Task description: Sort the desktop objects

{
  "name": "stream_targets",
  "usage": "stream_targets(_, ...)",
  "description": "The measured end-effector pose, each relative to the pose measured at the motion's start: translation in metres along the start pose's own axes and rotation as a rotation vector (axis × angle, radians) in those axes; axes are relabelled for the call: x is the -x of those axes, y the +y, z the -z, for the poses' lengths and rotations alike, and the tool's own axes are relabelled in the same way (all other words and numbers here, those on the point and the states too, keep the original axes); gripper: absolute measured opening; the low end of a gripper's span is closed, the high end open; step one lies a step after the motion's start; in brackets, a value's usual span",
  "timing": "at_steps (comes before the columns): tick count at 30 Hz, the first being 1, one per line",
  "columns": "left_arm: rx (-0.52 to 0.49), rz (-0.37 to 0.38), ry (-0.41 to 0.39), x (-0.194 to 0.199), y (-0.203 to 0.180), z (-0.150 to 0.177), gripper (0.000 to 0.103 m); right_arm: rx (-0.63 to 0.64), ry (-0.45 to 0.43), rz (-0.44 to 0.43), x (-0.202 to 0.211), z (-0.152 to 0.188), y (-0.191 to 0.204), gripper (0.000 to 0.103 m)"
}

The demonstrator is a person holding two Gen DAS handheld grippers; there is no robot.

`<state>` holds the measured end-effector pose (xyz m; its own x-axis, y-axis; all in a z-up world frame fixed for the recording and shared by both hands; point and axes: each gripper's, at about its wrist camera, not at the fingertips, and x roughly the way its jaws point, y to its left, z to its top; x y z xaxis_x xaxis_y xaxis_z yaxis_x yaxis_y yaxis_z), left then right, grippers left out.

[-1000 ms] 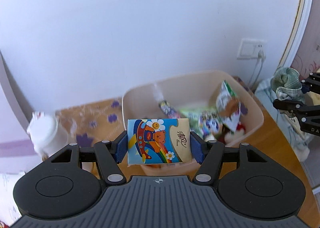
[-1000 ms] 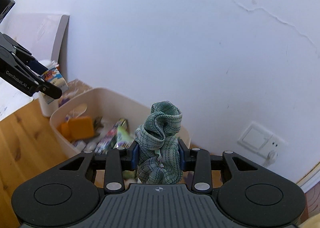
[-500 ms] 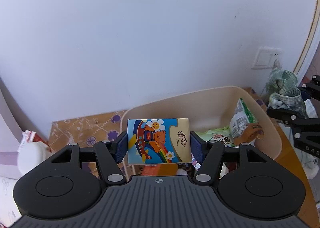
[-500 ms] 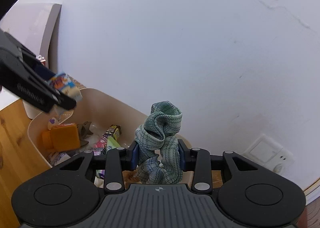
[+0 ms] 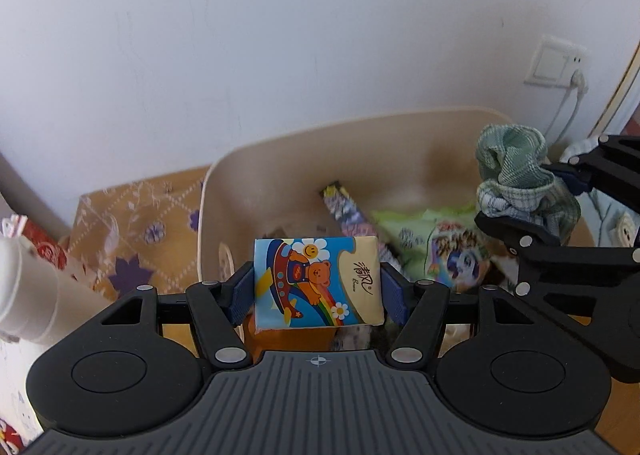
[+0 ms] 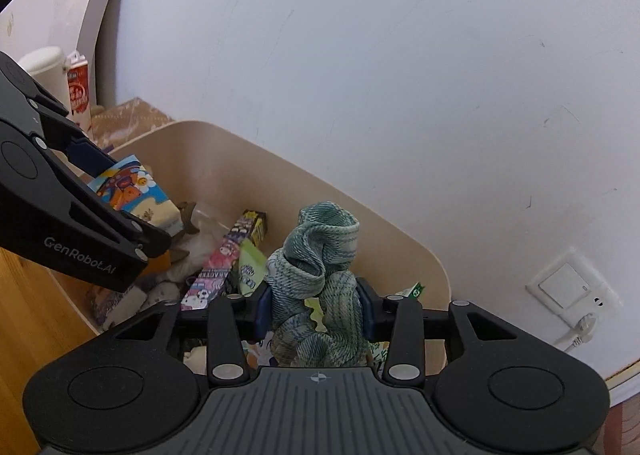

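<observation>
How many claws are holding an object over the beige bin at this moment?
2. The left claw holds a tissue pack; the right claw holds a green cloth, both above the bin.

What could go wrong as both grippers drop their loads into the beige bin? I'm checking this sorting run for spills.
1. The left gripper and right gripper hang close together above the beige plastic bin; they might collide.
2. The crumpled green checked cloth may snag on its pads.
3. The cartoon-bear tissue pack could slide off the heaped snack packets.
</observation>
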<state>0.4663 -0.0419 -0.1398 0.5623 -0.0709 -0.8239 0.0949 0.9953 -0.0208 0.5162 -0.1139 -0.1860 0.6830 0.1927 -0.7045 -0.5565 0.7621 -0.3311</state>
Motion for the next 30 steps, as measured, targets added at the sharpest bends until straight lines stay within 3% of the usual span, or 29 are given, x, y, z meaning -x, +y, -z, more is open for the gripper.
stream_targets(9, -0.007, 0.023, -0.021, 0.007, 0.012, 0.005, 0.074, -0.112, 0.004, 0.048, 0.017, 0.008, 0.000, 0.077)
stream_targets(15, -0.038, 0.031, -0.026, 0.018, 0.011, 0.009, 0.076, -0.180, -0.010, 0.041, 0.037, 0.008, -0.006, 0.080)
stream_targets(19, -0.052, 0.017, -0.042, 0.031, 0.007, 0.014, 0.076, -0.203, -0.021, 0.035, 0.055, 0.011, -0.010, 0.089)
stream_targets(25, 0.027, 0.037, -0.060, 0.056, 0.017, 0.022, 0.076, -0.211, -0.048, 0.011, 0.092, 0.023, -0.017, 0.091)
stream_targets(30, 0.014, 0.008, -0.101, 0.098, 0.009, 0.032, 0.076, -0.241, -0.070, -0.004, 0.125, 0.034, -0.023, 0.091)
